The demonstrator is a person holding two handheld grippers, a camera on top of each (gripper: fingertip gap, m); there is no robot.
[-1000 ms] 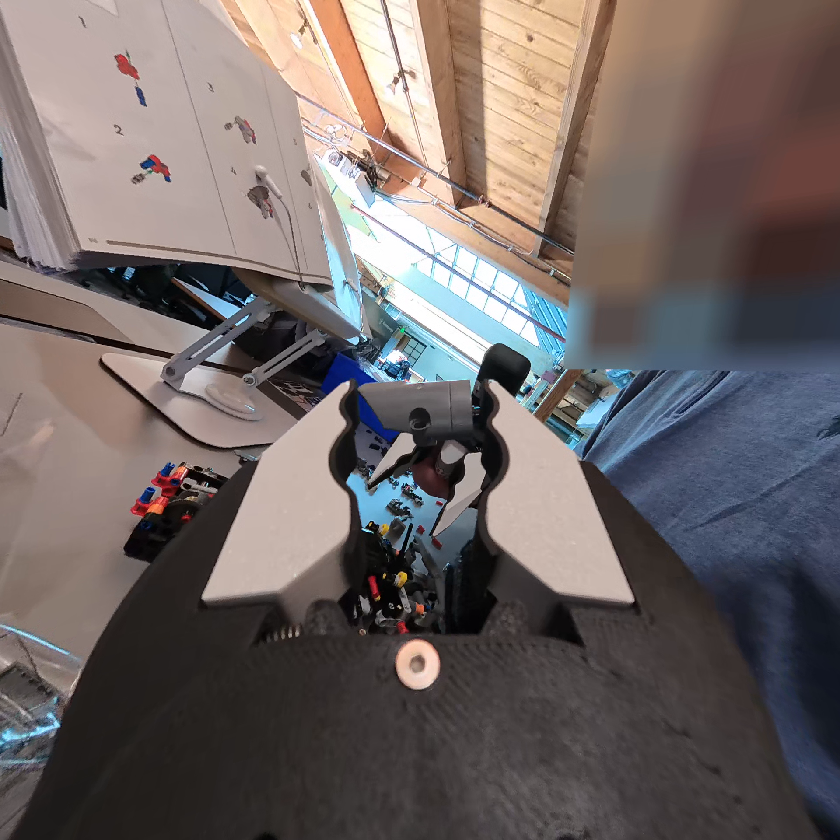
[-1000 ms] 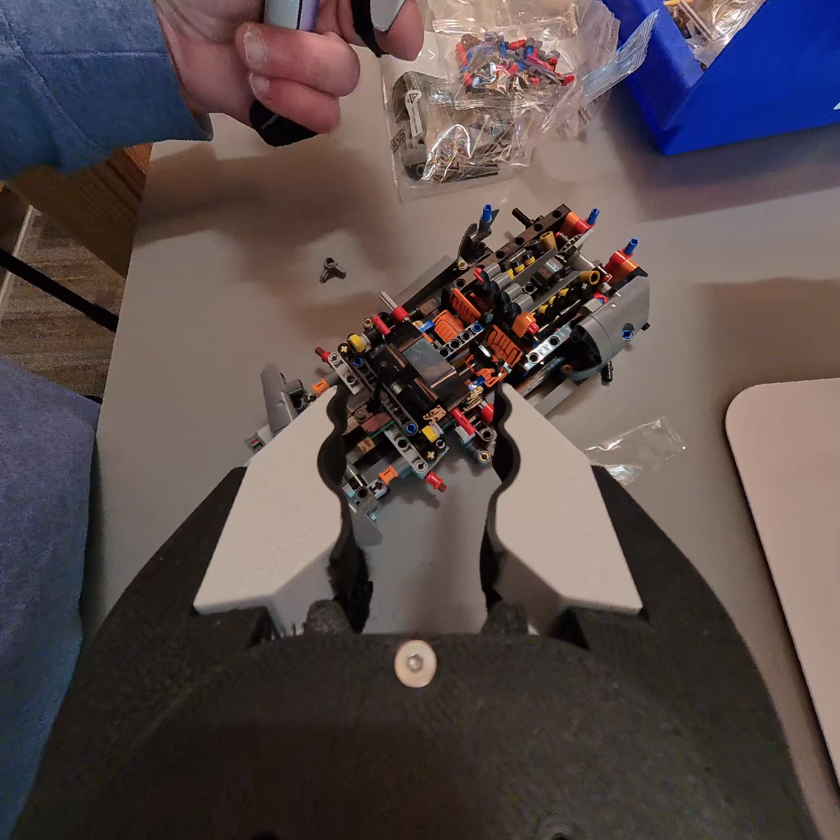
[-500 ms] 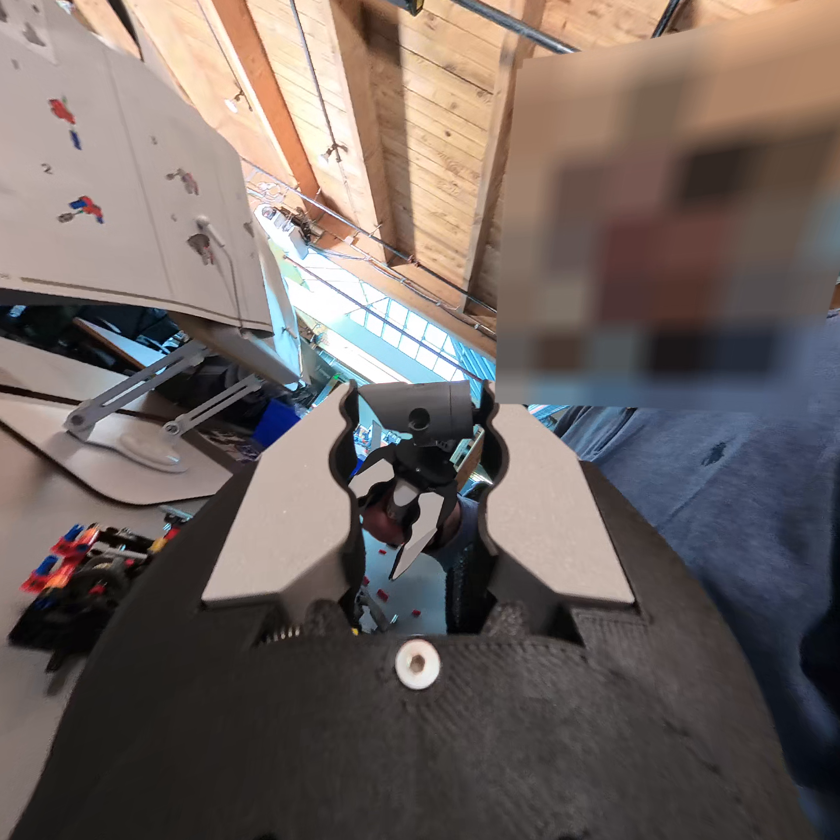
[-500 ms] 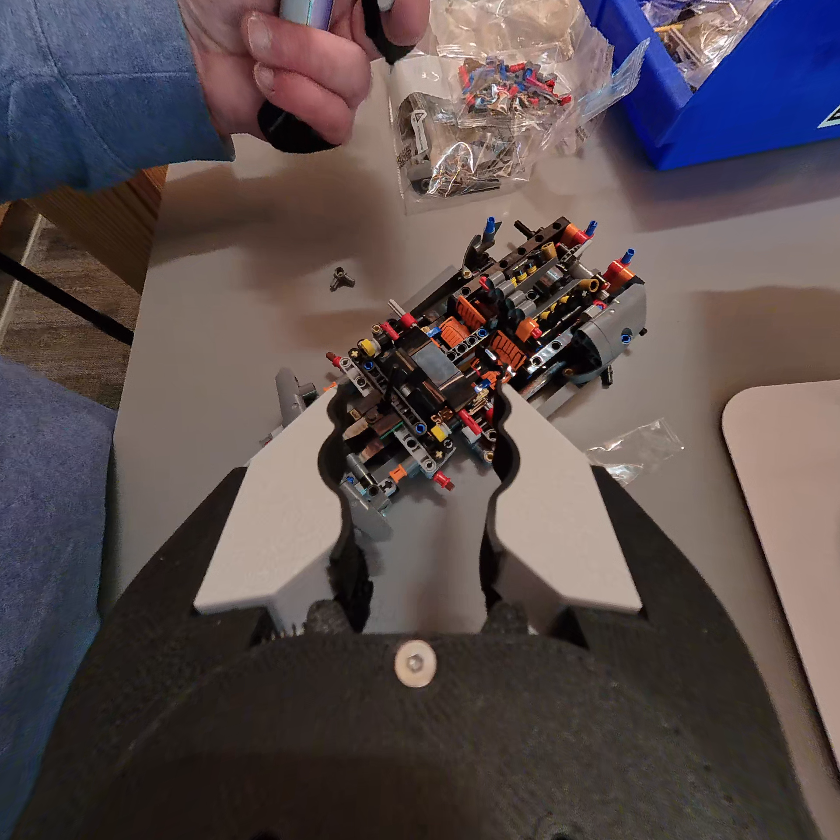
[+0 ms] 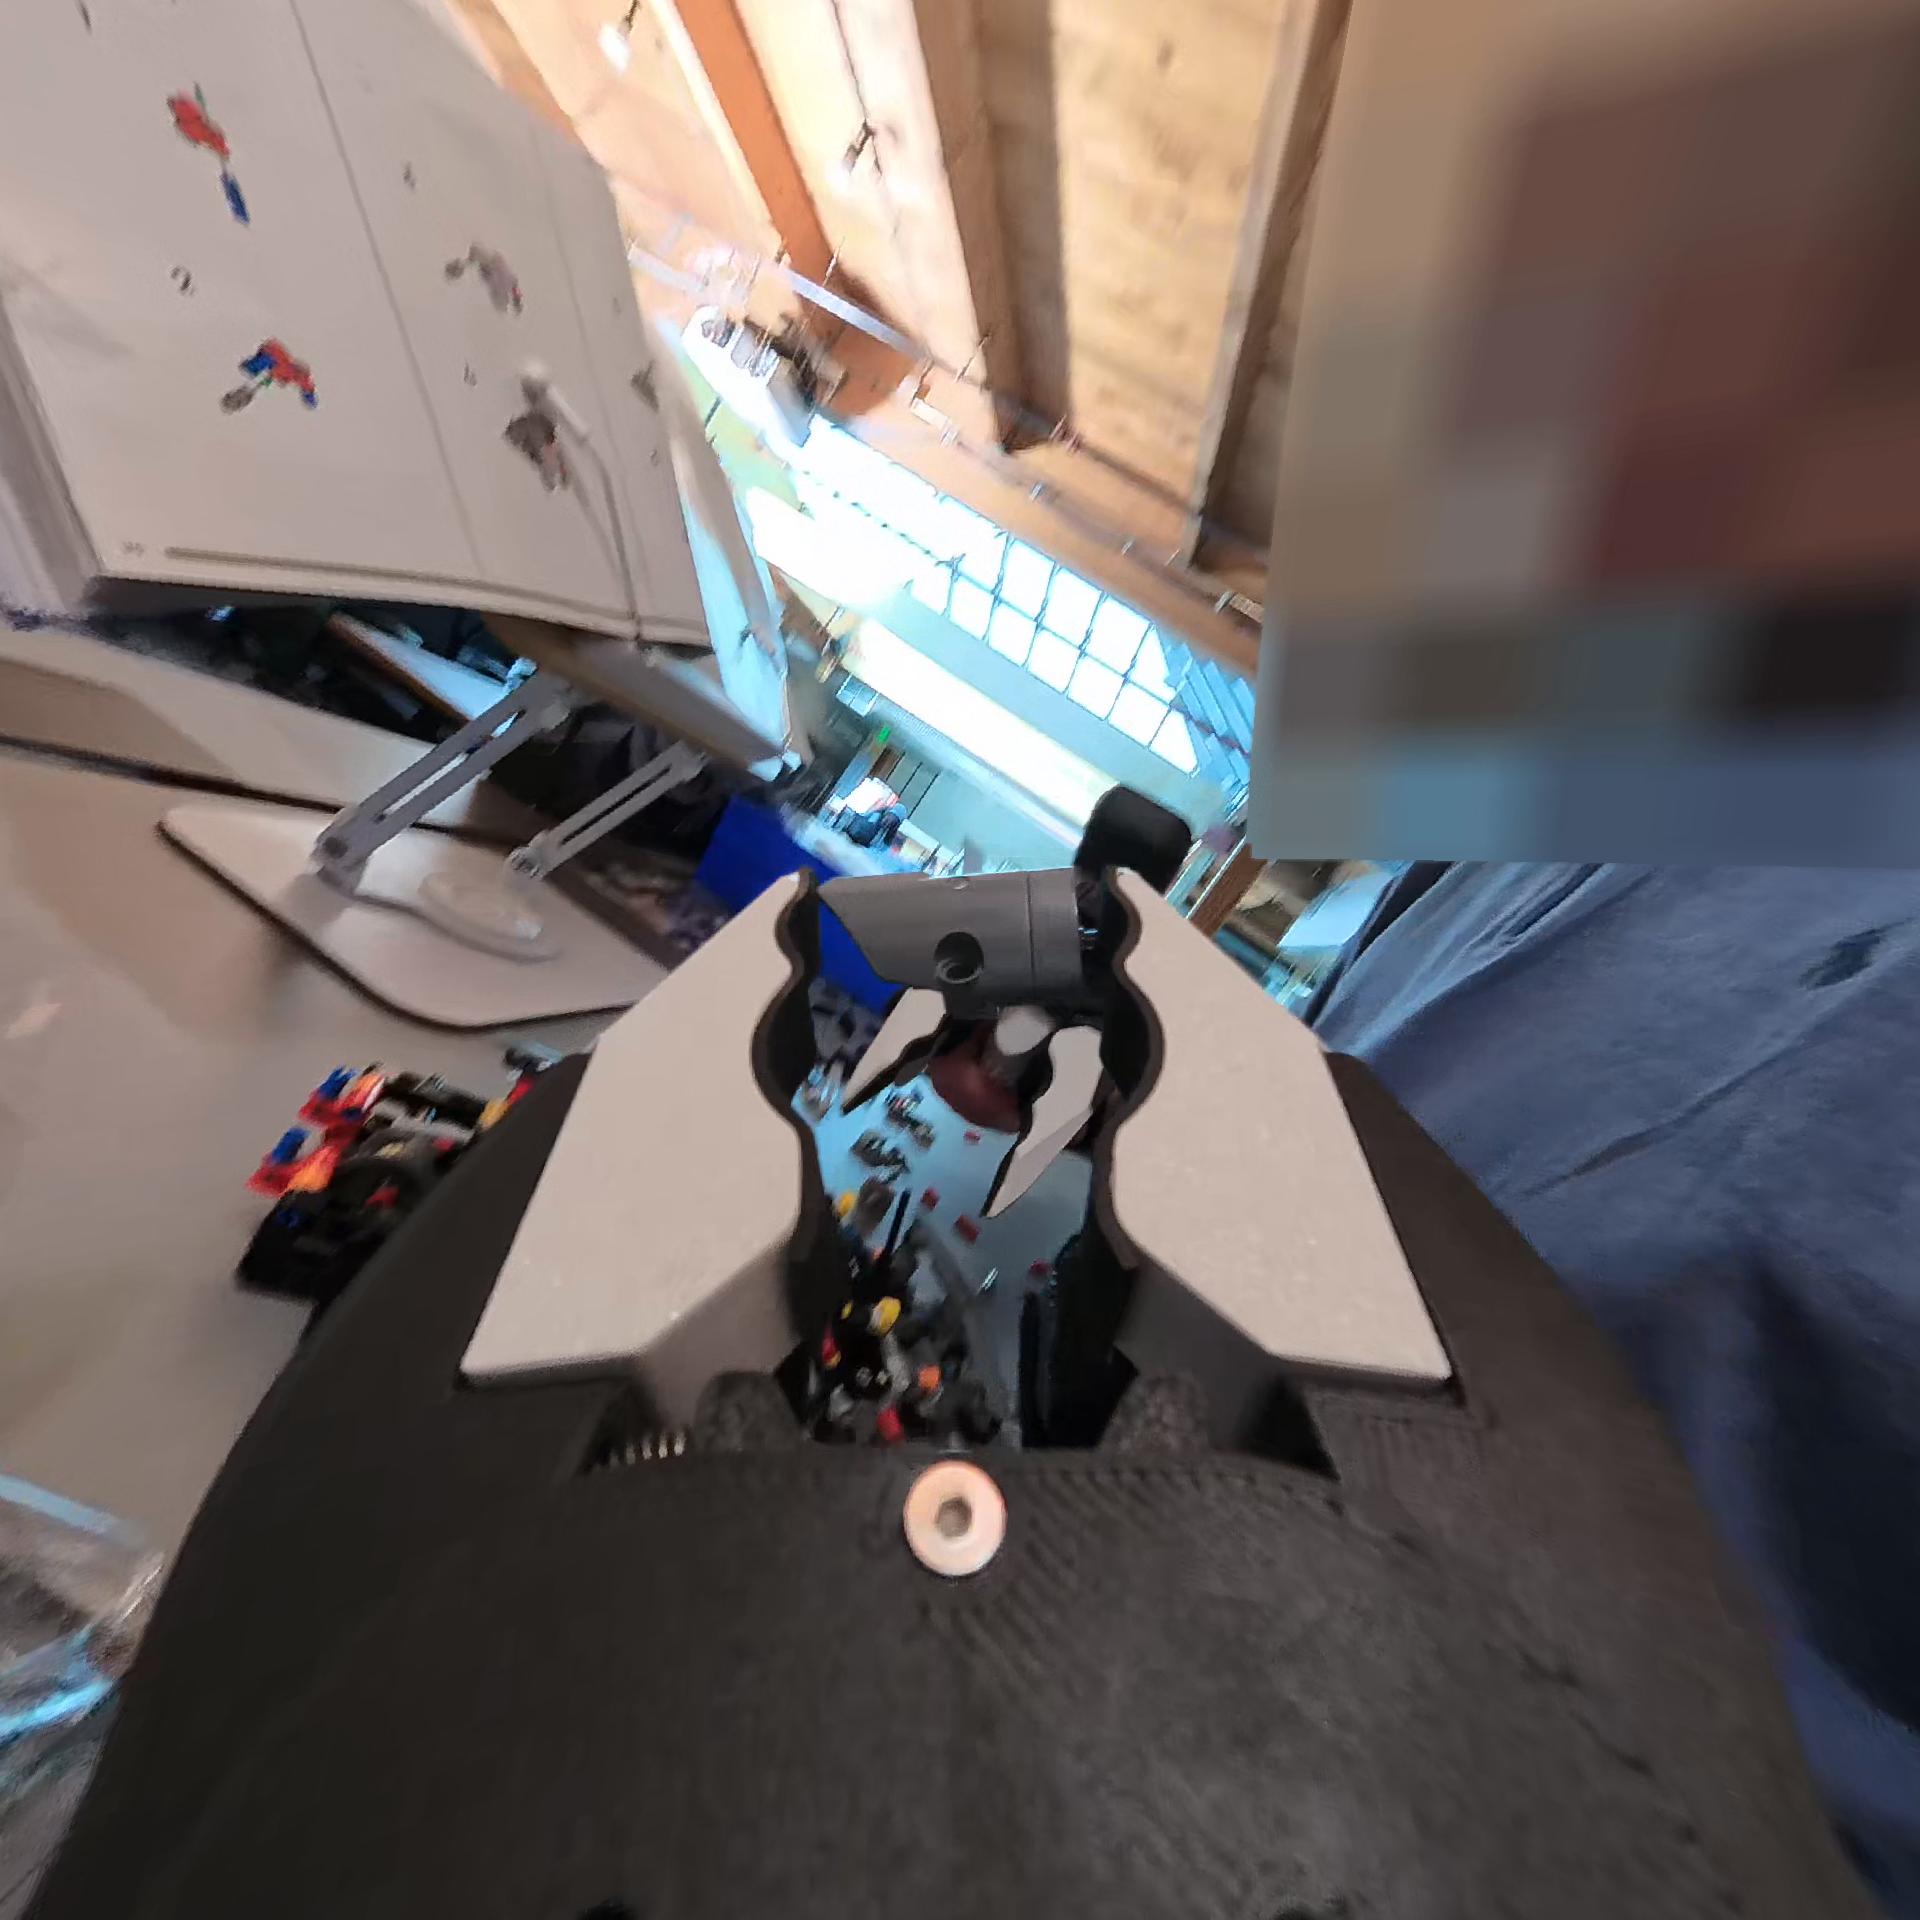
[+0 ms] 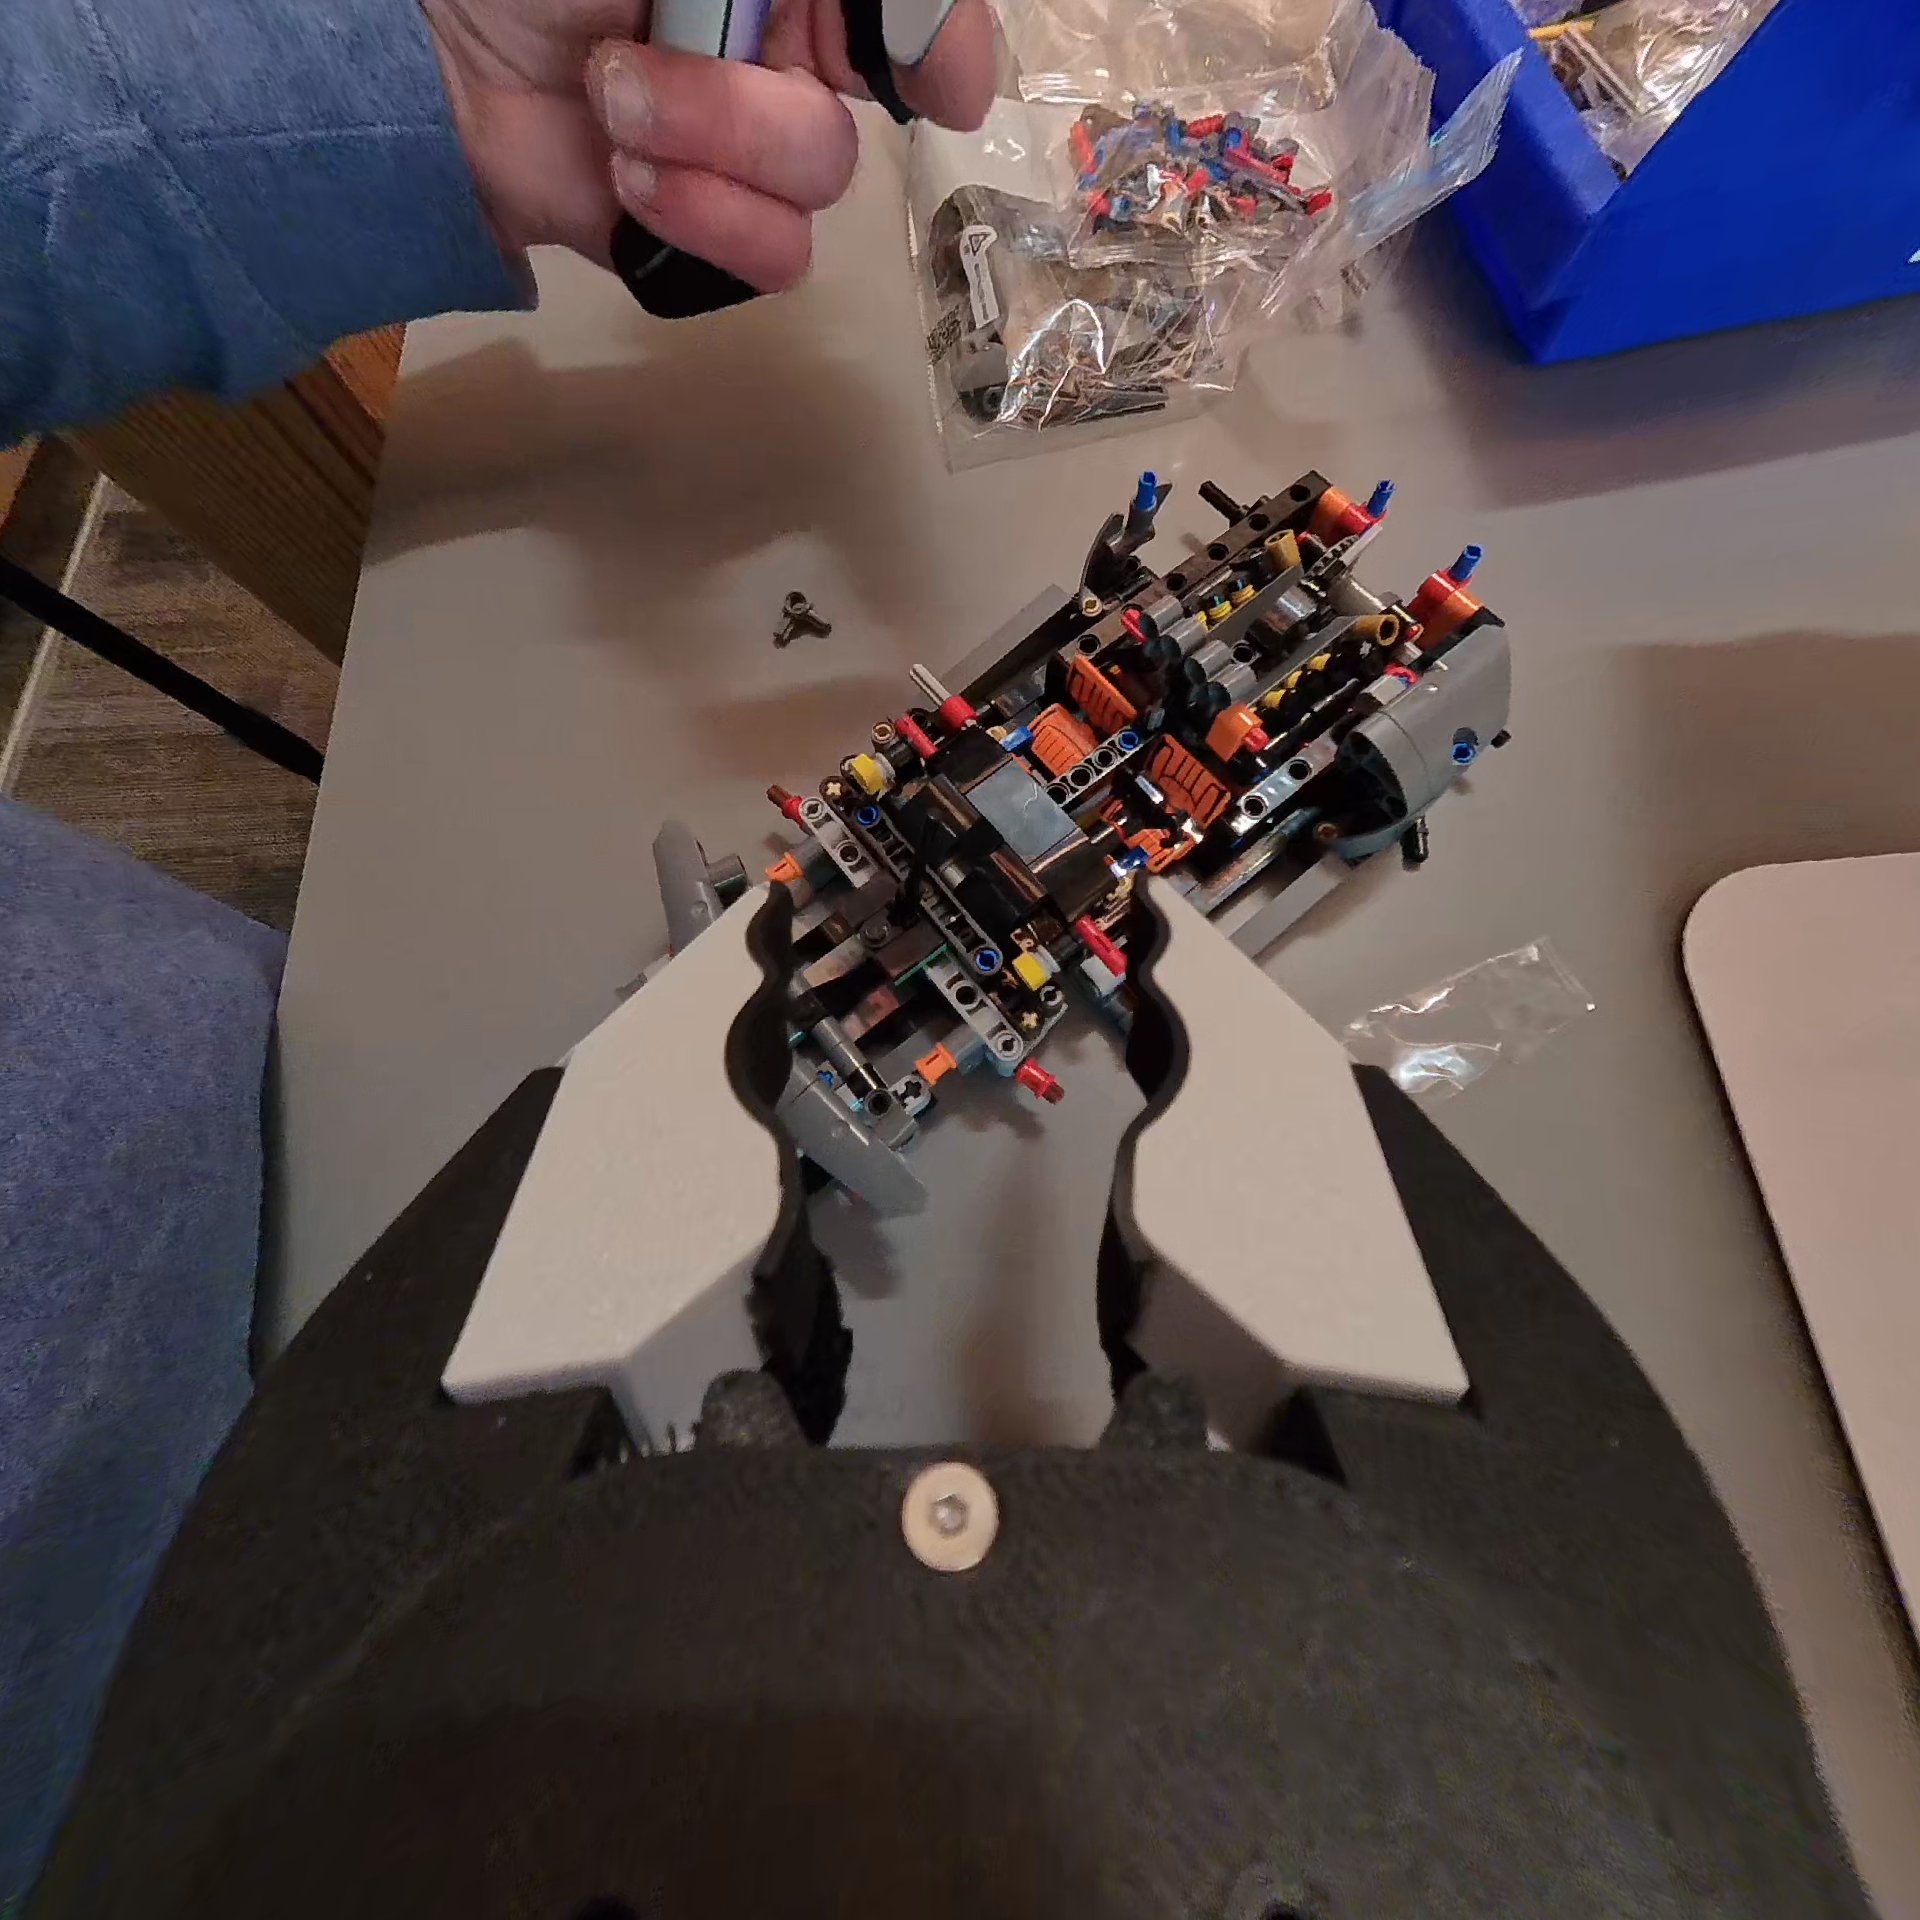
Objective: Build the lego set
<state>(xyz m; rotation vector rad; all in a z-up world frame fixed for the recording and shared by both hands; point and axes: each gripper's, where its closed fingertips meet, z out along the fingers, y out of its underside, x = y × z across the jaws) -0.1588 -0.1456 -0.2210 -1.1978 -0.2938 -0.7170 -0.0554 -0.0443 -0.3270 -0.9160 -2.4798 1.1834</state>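
My left tool tilts upward, its fingers clamped on a grey piece. My right tool points down, fingers spread apart. My left hand grips a handle.

Blue bin at table's far right corner; empty clear wrapper beside white stand base.

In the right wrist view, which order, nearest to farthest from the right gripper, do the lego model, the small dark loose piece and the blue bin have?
Measured from the right gripper:
1. lego model, right at the fingertips, centre.
2. small dark loose piece, on the table beyond, to the left.
3. blue bin, far corner, upper right.
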